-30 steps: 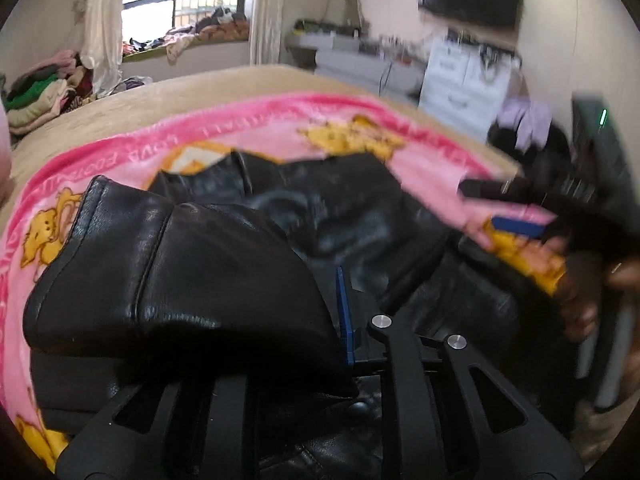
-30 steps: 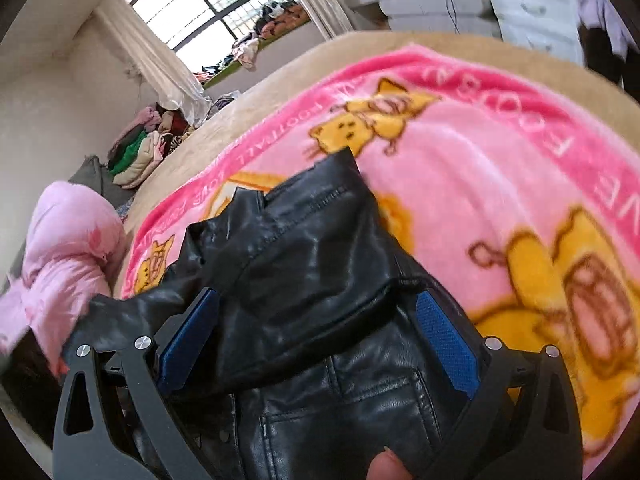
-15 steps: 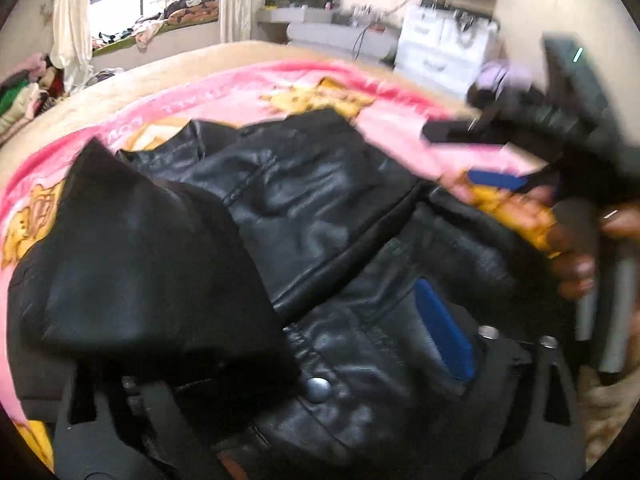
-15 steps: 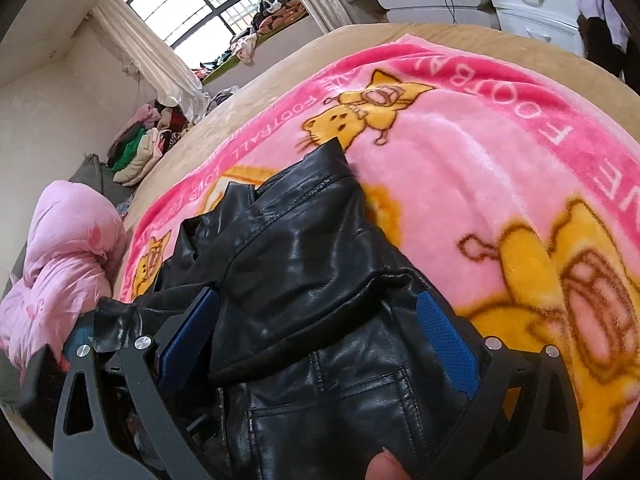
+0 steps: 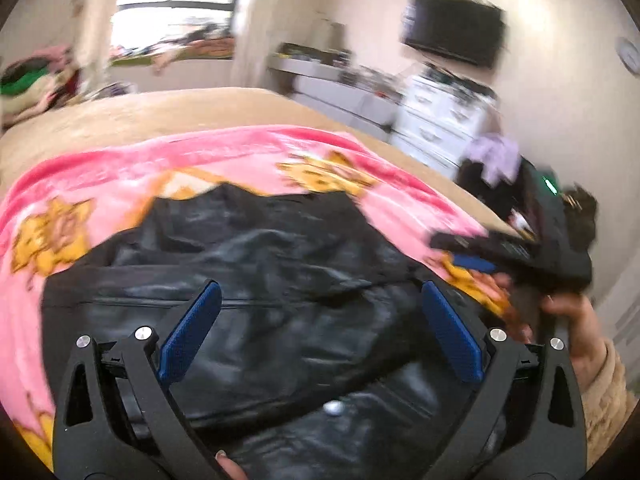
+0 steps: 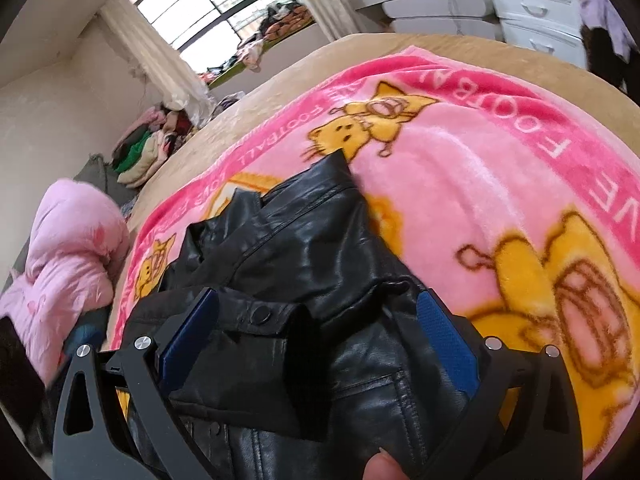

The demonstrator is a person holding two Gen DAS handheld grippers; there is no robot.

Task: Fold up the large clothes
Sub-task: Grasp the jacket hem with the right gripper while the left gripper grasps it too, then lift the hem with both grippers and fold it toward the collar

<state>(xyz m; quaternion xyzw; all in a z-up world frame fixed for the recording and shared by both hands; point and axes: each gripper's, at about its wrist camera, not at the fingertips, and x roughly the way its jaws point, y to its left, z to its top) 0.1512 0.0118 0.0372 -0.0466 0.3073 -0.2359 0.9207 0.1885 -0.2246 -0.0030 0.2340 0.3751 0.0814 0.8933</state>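
The left gripper hangs over a black leather jacket, its blue pads spread wide and pressing on nothing; the picture is blurred. In the right wrist view the right gripper also stands released, its jaws wide on either side of a folded-over part of the jacket with a snap button, and the pads do not squeeze the leather. A fingertip shows at the bottom edge between its arms. The jacket lies bunched on a pink blanket printed with yellow cats, which covers a tan bed. In the left wrist view, the right gripper shows at right, held by a hand in a beige sleeve. Farther off stand a white dresser, a wall television, a window and a heap of clothes.
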